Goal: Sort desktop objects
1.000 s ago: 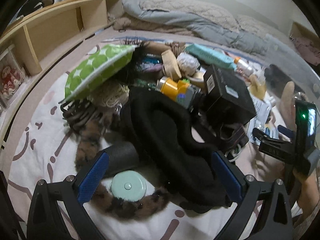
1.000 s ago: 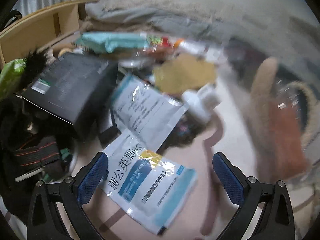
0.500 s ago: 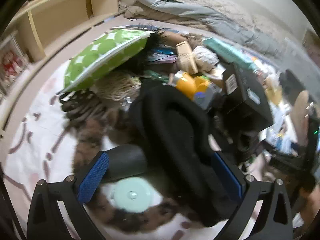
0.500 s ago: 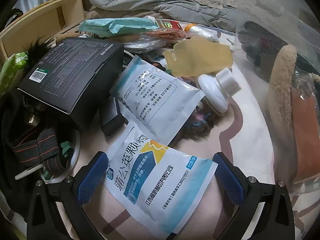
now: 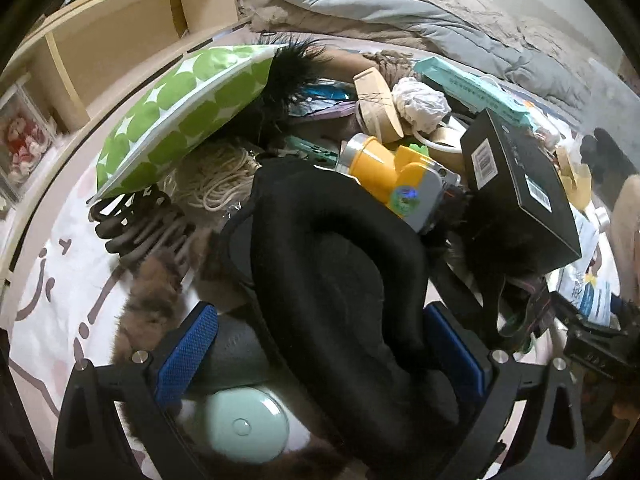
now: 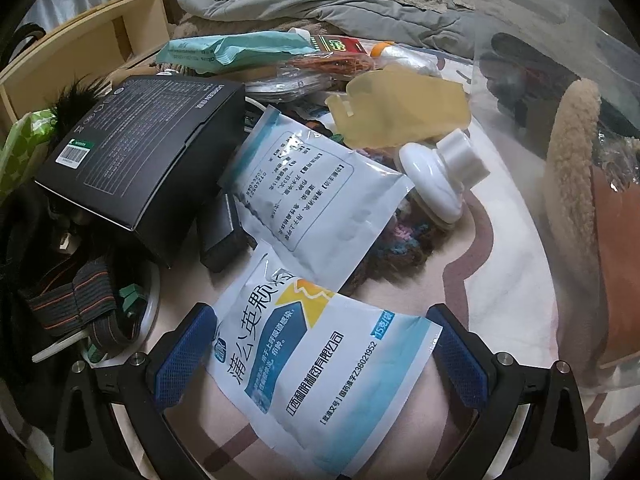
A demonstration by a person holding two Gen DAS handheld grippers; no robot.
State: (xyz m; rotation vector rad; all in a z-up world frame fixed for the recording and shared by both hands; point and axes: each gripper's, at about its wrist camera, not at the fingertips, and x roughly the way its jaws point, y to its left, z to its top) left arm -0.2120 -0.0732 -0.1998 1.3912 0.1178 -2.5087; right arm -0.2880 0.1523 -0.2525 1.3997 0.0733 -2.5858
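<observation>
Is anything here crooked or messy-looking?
Yes. The black box sits tilted, propped on the clutter instead of lying flat. A white medicine packet overlaps the blue-and-white packet between the right tool's open pads. Nothing looks spilled or broken.

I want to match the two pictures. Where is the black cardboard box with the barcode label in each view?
Left wrist view: the black cardboard box sits at the right, above the pile.
Right wrist view: it lies at the left, beside the white medicine sachets.
Shared landmark: the teal tissue pack behind the box.
</observation>
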